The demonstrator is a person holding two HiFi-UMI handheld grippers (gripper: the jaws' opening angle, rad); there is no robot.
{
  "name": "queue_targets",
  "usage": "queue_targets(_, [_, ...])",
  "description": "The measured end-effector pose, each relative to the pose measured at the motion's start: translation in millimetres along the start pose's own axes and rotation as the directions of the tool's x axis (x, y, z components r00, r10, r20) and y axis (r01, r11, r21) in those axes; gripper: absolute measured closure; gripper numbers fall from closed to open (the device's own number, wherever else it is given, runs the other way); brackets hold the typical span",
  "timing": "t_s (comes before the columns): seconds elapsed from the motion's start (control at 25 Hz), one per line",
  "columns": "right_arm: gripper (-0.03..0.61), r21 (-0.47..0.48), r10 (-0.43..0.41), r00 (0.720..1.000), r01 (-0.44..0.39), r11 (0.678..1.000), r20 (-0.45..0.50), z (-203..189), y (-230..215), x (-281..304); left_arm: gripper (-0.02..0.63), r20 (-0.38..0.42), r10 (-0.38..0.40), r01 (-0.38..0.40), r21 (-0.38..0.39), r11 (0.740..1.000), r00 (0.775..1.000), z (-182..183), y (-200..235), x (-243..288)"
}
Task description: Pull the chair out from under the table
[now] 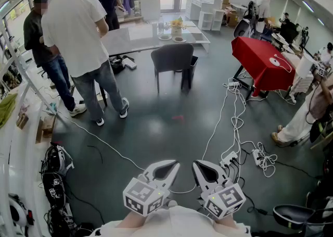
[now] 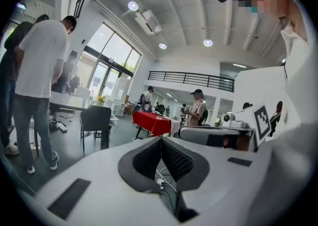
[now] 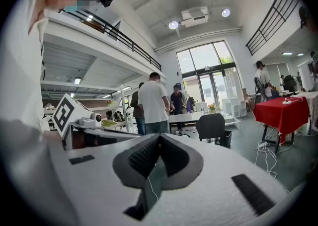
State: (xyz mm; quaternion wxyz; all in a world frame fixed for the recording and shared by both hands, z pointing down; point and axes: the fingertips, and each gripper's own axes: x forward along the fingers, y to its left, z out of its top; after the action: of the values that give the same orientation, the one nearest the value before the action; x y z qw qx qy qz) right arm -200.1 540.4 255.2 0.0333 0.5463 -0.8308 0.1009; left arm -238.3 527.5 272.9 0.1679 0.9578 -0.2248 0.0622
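A dark grey chair (image 1: 173, 60) stands pushed up to the near edge of a long grey table (image 1: 136, 39) across the room. It is also visible in the left gripper view as the chair (image 2: 95, 120) and in the right gripper view as the chair (image 3: 211, 126). My left gripper (image 1: 165, 167) and right gripper (image 1: 204, 169) are held side by side close to my body, far from the chair. Both are shut with nothing between their jaws. The left gripper (image 2: 161, 140) and right gripper (image 3: 159, 138) show closed tips in their own views.
Two people (image 1: 78, 33) stand at the table's left end and a third behind it. A red-draped table (image 1: 260, 61) stands right. White cables and power strips (image 1: 234, 142) trail over the dark floor between me and the chair. Bags (image 1: 54, 178) lie at left.
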Motion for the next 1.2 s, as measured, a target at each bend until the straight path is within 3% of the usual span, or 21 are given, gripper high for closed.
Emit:
queue_targets(0.64, [0.575, -0.032, 0.021, 1.000, -0.022, 0.999, -0.005, -3.6, -29.7, -6.5, 0.598, -0.015, 0.005, -0.005, -0.006, 1.000, 1.000, -10.9, -9.1, 34.0])
queue_targets(0.92, [0.574, 0.010, 0.014, 1.000, -0.014, 1.000, -0.012, -20.3, -33.1, -12.9, 0.597, -0.027, -0.003, 0.002, -0.018, 1.000, 1.000, -25.8, -19.5, 42.5])
queue_targets(1.2, [0.574, 0.031, -0.003, 1.000, 0.004, 1.000, -0.027, -21.9, -69.2, 2.0, 0.598, -0.053, -0.018, 0.016, -0.024, 1.000, 0.998, -22.6, -7.5, 77.1])
